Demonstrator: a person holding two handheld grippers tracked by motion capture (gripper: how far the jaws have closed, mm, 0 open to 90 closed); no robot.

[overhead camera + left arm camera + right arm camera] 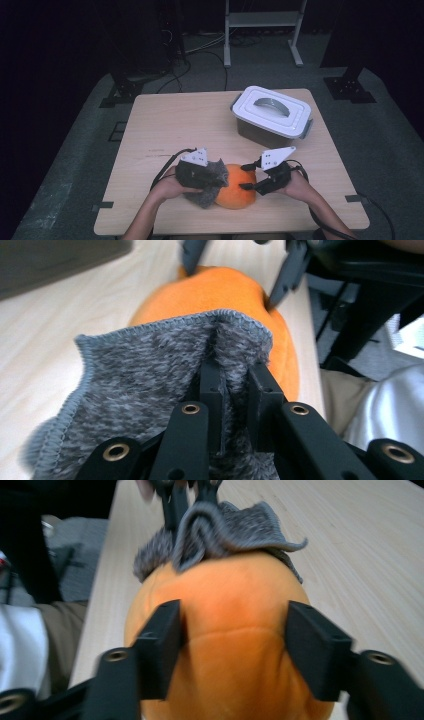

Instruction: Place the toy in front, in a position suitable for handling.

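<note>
We have the orange ball (pixel 236 192) at the near edge of the table (pixel 165 120), just right of centre, with the grey cloth (pixel 212 181) draped against its left side and touching it. The work in hand looks like wiping or wrapping that ball with the cloth.

Our left gripper (pixel 216 178) has its jaws pinched tight on a bunched fold of the cloth; in the left gripper view the fleecy fabric (pixel 150 375) is squeezed between the two black jaws, its stitched hem lying over the orange surface (pixel 215 290) beyond. That grip, then, is made.

Our right gripper (pixel 247 176) reaches in from the right with its jaws spread wide to either side of the ball. In the right gripper view the ball (pixel 230 630) sits between the jaws, and they stand at its flanks; whether they truly press on it we cannot tell, since the picture is a little blurred there. We judge it a steadying hold at most.

As for progress: the cloth covers only the left part of the ball, and most of the orange surface is bare, so we take the work to be in its early or middle stretch. The white lidded box (pixel 272 112) stands shut at the far right of the table, well apart from the ball and the cloth.
</note>
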